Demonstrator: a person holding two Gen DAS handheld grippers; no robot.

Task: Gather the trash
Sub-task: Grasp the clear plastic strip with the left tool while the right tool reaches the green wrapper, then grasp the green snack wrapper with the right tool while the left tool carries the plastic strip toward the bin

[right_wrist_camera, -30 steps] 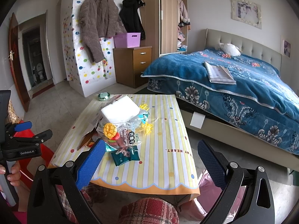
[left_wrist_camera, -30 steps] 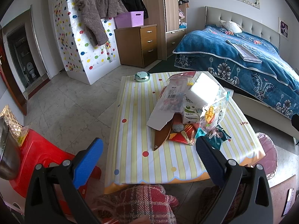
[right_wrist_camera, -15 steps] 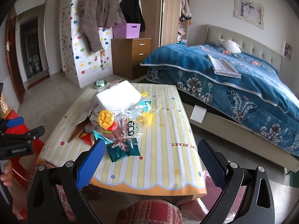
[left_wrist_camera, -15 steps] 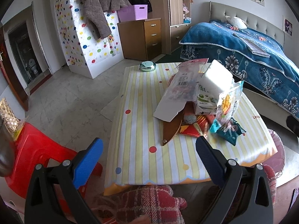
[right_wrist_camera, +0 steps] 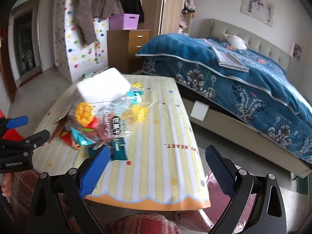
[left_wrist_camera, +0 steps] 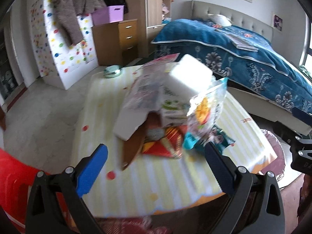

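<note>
Left side: a red plastic stool [left_wrist_camera: 13, 191] stands on the floor beside the table. The left gripper [left_wrist_camera: 156, 165] hovers over the table's near edge with its jaws spread wide and nothing between them, aimed at the pile from the near-left.

Centre: the low table [left_wrist_camera: 136, 191], covered in a yellow striped cloth, carries the trash in one loose heap at mid-table. A white foam block [left_wrist_camera: 190, 77] sits on top of the heap; a white flattened carton [left_wrist_camera: 134, 115] leans against the heap's left flank; a clear snack bag [right_wrist_camera: 105, 122] with fruit print drapes over the right flank; a red wrapper [left_wrist_camera: 158, 146] and a teal wrapper [right_wrist_camera: 118, 149] lie flat at the near base. A small round tin [left_wrist_camera: 112, 71] rests apart at the far-left corner.

Right side: the right gripper [right_wrist_camera: 158, 164] is also fully open and empty, positioned near the teal wrapper. Judgement: both grippers are staged open for a first pick. The bed [right_wrist_camera: 234, 74] flanks the table on the right.
</note>
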